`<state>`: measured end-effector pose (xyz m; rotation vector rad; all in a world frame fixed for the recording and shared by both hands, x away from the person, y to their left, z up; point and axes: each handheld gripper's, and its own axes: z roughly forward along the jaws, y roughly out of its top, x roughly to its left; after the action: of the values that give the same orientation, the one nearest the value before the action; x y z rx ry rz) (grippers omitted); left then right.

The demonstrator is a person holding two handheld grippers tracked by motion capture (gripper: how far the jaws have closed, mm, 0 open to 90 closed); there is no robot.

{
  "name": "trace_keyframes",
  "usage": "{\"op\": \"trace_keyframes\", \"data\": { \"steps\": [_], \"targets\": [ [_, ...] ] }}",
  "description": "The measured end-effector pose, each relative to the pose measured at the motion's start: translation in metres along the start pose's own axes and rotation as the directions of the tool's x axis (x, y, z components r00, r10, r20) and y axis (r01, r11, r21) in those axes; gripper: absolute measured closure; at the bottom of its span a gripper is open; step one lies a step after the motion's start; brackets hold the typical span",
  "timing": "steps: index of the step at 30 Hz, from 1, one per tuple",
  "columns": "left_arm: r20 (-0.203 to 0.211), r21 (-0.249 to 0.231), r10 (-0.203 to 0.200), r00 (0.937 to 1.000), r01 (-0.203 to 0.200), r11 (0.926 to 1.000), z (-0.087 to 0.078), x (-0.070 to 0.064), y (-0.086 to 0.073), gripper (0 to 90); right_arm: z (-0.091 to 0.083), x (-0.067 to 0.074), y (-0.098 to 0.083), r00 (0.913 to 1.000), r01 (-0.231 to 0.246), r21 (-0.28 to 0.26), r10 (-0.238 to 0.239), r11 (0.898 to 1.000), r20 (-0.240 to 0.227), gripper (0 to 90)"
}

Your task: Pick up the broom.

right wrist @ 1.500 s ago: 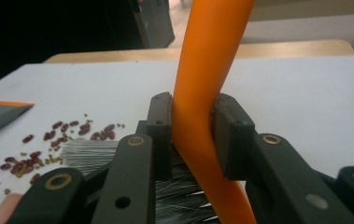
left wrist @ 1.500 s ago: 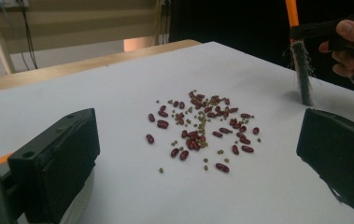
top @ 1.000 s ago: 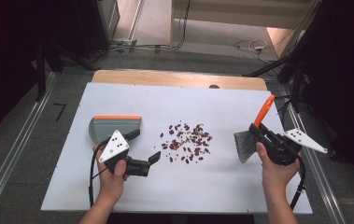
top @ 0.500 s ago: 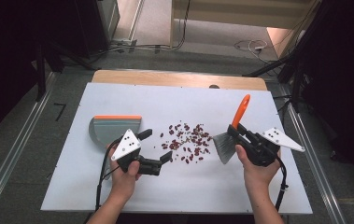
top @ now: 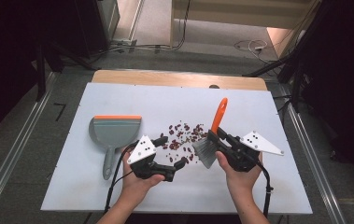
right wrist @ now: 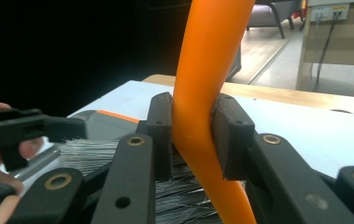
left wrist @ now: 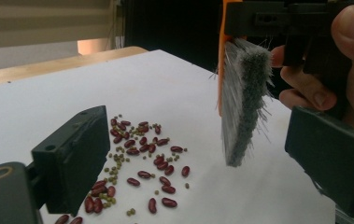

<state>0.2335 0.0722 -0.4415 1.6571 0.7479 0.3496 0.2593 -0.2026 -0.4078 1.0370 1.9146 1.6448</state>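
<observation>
Lying on the white rectangular tabletop, the scatter of dark red beans and small green beans sits between the two tools, just ahead of the left gripper and just left of the right gripper. A grey plastic dustpan with an orange lip rests flat to the left of the left hand, untouched. The hand brush with grey bristles and a curved orange handle is clamped at its handle by the right gripper's jaws, bristles hanging just beside the beans. The left gripper's jaws stand wide and have just been closing a little, with nothing between them; the beans lie beyond its left jaw.
</observation>
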Motion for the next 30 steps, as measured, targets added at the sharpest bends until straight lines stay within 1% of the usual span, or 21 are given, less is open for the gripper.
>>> {"op": "trace_keyframes", "data": {
  "steps": [2, 3, 7, 9, 12, 17, 18, 20, 21, 24, 27, 30],
  "targets": [
    [-0.002, 0.012, -0.005, 1.0000, 0.005, 0.9999, 0.003, -0.004, 0.000, 13.9, 0.002, 0.005, 0.000, 1.0000, 0.007, 0.002, -0.007, 1.000, -0.007, 68.4],
    [0.006, 0.024, -0.003, 1.0000, 0.003, 0.9997, 0.006, -0.007, -0.001, 17.9, 0.002, 0.008, -0.001, 0.9999, 0.007, 0.000, -0.007, 1.000, -0.015, 68.4],
    [0.020, 0.051, -0.012, 0.9997, 0.011, 0.9987, 0.012, -0.010, -0.002, 27.4, 0.006, 0.019, -0.002, 0.9994, 0.013, 0.004, -0.012, 1.000, -0.033, 68.4],
    [0.023, 0.063, -0.010, 0.9997, 0.008, 0.9980, 0.013, -0.012, -0.003, 31.9, 0.007, 0.025, -0.003, 0.9990, 0.023, 0.005, -0.023, 1.000, -0.040, 68.3],
    [0.018, 0.063, -0.011, 0.9998, 0.010, 0.9980, 0.014, -0.014, -0.003, 40.4, 0.008, 0.033, -0.003, 0.9982, 0.020, 0.002, -0.020, 1.000, -0.057, 68.3],
    [0.017, 0.063, -0.012, 0.9998, 0.011, 0.9979, 0.015, -0.017, -0.002, 48.8, 0.008, 0.042, -0.003, 0.9975, 0.021, -0.013, -0.022, 1.000, -0.066, 68.3],
    [0.017, 0.065, -0.015, 0.9997, 0.014, 0.9978, 0.015, -0.018, -0.002, 50.3, 0.008, 0.044, -0.003, 0.9974, 0.015, -0.014, -0.016, 1.000, -0.070, 68.3],
    [0.017, 0.061, -0.021, 0.9996, 0.020, 0.9979, 0.015, -0.018, -0.002, 53.0, 0.007, 0.047, -0.003, 0.9974, 0.007, -0.021, -0.008, 1.000, -0.071, 68.4],
    [0.024, 0.062, -0.026, 0.9994, 0.025, 0.9978, 0.015, -0.018, -0.002, 55.1, 0.008, 0.048, -0.003, 0.9974, 0.006, -0.025, -0.008, 1.000, -0.072, 68.3],
    [0.028, 0.065, -0.022, 0.9994, 0.020, 0.9977, 0.016, -0.019, -0.001, 61.5, 0.007, 0.050, -0.003, 0.9980, 0.008, -0.030, -0.010, 1.000, -0.062, 68.3],
    [0.031, 0.066, -0.018, 0.9993, 0.016, 0.9977, 0.016, -0.020, -0.001, 67.1, 0.007, 0.050, -0.004, 0.9976, -0.016, -0.027, 0.014, 1.000, -0.068, 68.4],
    [0.040, 0.073, -0.020, 0.9990, 0.017, 0.9972, 0.016, -0.022, -0.001, 72.0, 0.007, 0.051, -0.005, 0.9982, -0.011, -0.031, 0.009, 0.999, -0.059, 68.3]
  ]
}}
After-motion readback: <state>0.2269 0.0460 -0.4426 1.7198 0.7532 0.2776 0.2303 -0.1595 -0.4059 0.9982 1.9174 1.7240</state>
